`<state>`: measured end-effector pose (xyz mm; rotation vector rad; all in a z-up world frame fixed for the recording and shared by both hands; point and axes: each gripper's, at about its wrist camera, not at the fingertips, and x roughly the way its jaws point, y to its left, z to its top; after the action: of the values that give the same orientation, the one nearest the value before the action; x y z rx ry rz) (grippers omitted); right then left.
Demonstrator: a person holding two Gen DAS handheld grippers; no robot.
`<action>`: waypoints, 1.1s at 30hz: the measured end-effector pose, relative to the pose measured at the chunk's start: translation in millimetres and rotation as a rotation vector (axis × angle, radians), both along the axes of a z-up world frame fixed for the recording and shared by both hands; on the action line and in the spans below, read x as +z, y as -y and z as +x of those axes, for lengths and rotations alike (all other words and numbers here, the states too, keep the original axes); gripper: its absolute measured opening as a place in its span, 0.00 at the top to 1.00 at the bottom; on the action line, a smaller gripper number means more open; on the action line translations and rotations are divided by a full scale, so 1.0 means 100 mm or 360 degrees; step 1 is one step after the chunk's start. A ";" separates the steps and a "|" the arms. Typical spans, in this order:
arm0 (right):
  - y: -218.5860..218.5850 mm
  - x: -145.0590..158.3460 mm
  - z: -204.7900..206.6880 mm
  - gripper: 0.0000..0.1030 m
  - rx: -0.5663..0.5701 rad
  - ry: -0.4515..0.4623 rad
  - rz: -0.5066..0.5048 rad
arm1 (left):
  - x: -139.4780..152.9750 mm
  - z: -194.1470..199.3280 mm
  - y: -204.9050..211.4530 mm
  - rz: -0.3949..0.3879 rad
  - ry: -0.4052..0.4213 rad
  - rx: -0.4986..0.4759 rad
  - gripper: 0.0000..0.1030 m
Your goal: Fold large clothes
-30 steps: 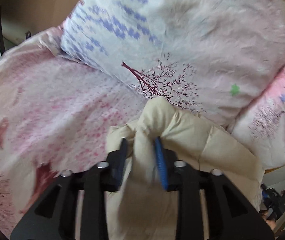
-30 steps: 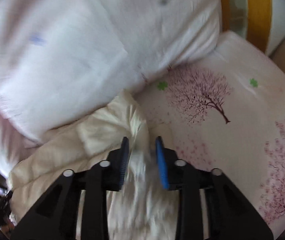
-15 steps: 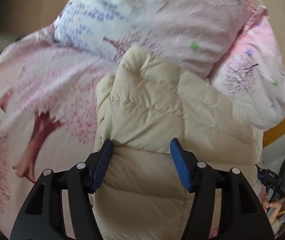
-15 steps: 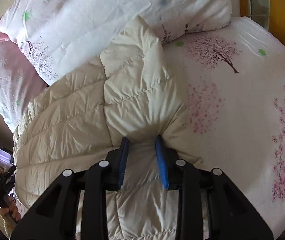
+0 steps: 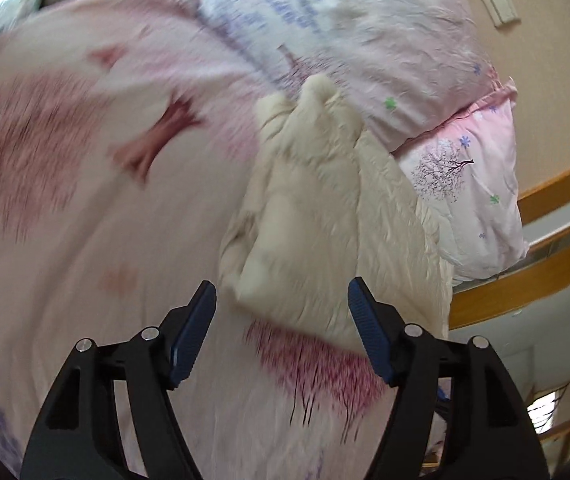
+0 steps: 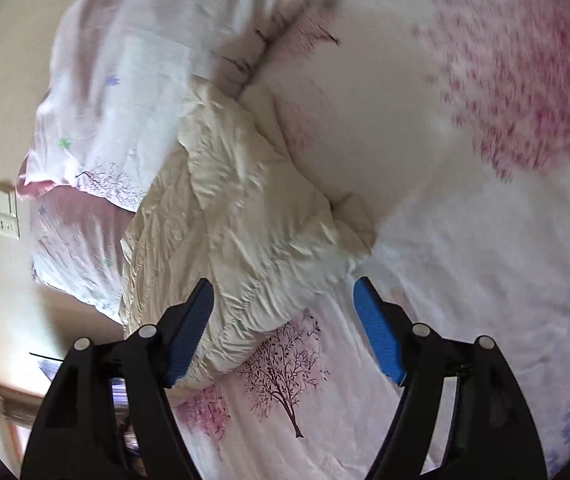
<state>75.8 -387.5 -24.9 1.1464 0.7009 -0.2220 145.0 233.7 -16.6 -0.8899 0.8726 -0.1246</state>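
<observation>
Lying on a pink tree-print bedsheet (image 6: 465,240) against pillows (image 5: 365,40), the cream jacket (image 6: 245,208) sits beyond both wide-apart grippers (image 5: 281,304) (image 6: 283,300).

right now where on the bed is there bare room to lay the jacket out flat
Free: the wide stretch of bed sheet right of the cream jacket, and the strip in front of it by the printed tree. Crowded: the jacket's far side, pressed against the pillows. Both the left gripper and right gripper are open, holding nothing.
</observation>
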 end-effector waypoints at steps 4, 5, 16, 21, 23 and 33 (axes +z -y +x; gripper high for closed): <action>0.02 -0.13 0.09 0.29 -0.0029 0.0036 0.0101 | -0.13 -0.07 0.11 -0.0082 -0.0046 -0.0003 0.34; 0.03 -0.16 0.09 0.29 -0.0042 0.0039 0.0121 | -0.15 -0.07 0.13 -0.0104 -0.0051 -0.0008 0.34; 0.01 -0.21 0.20 0.48 -0.0161 0.0100 0.0092 | -0.30 0.26 0.27 -0.0245 -0.0062 0.0167 0.36; -0.02 -0.24 0.20 0.76 -0.0126 0.0161 0.0061 | -0.40 0.33 0.20 -0.0330 -0.0001 0.0223 0.69; -0.06 -0.18 0.17 0.82 -0.0097 0.0205 0.0032 | -0.39 0.32 0.18 -0.0347 0.0034 0.0229 0.77; -0.50 0.00 -0.14 0.84 0.0171 0.0322 -0.0014 | -0.15 -0.29 -0.17 -0.0317 0.0218 0.0277 0.86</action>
<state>62.1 -337.3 -25.4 1.1017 0.5794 -0.0179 115.8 250.4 -31.4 -1.1261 0.6595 -0.1215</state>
